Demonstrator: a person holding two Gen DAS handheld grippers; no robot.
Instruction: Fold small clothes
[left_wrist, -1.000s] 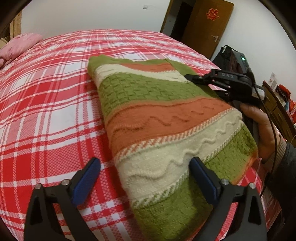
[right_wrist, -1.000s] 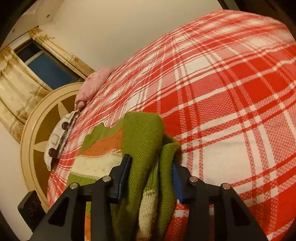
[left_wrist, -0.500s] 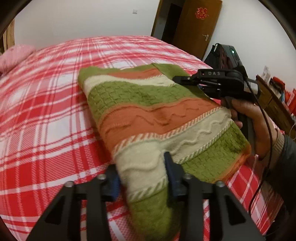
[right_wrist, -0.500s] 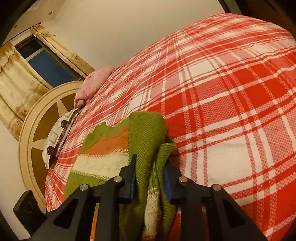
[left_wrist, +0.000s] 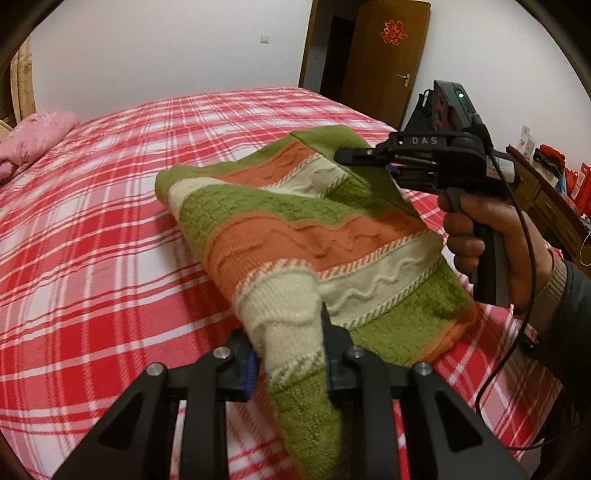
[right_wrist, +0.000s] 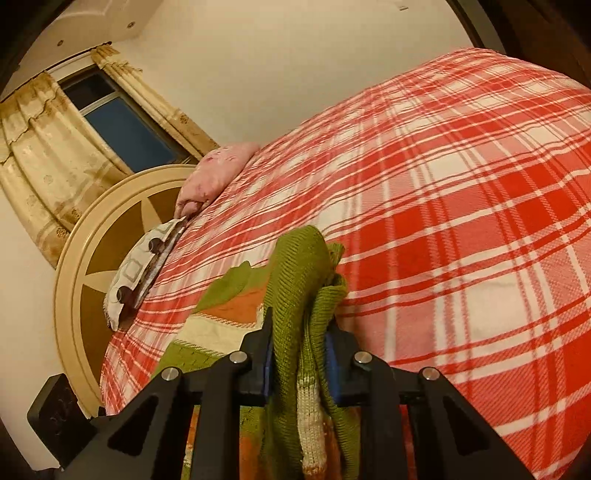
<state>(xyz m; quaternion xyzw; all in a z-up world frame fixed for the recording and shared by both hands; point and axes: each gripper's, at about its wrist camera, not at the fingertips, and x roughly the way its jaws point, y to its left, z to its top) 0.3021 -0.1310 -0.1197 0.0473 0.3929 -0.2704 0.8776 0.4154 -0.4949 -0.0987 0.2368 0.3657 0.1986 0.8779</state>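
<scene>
Both grippers are pinching the same striped sweater (left_wrist: 295, 229): the left gripper (left_wrist: 288, 354) is clamping a bunched cream-and-green stretch of the near edge between its blue pads, and the right gripper (right_wrist: 299, 354) is squeezing a thick gathered wad of green knit at the far side. In the left view, the right gripper (left_wrist: 369, 157) is reaching in from the right, held in the person's hand (left_wrist: 491, 236), with the green hem draping over its tip. The sweater is lying across the bed (left_wrist: 92, 221) on the red checked cover, partly lifted at the two held places and sagging between them.

Judging from this, the step in hand is carrying one part of the sweater over to make a fold. To do it well, both grips should be travelling together at the same height, keeping the knit lightly taut between them so the layers are not slipping or bunching. Thick wool is likely stretching under its own weight, so lowering it flat before letting go seems wise.

Outward, a pink pillow (left_wrist: 33, 136) is resting near the headboard (right_wrist: 74, 258), below a curtained window (right_wrist: 122, 129). White letters reading "DAS" (left_wrist: 424, 140) are showing on the right gripper's body, and a red paper ornament (left_wrist: 394, 32) is hanging on the brown door (left_wrist: 384, 74); its character is too small to read with confidence.
</scene>
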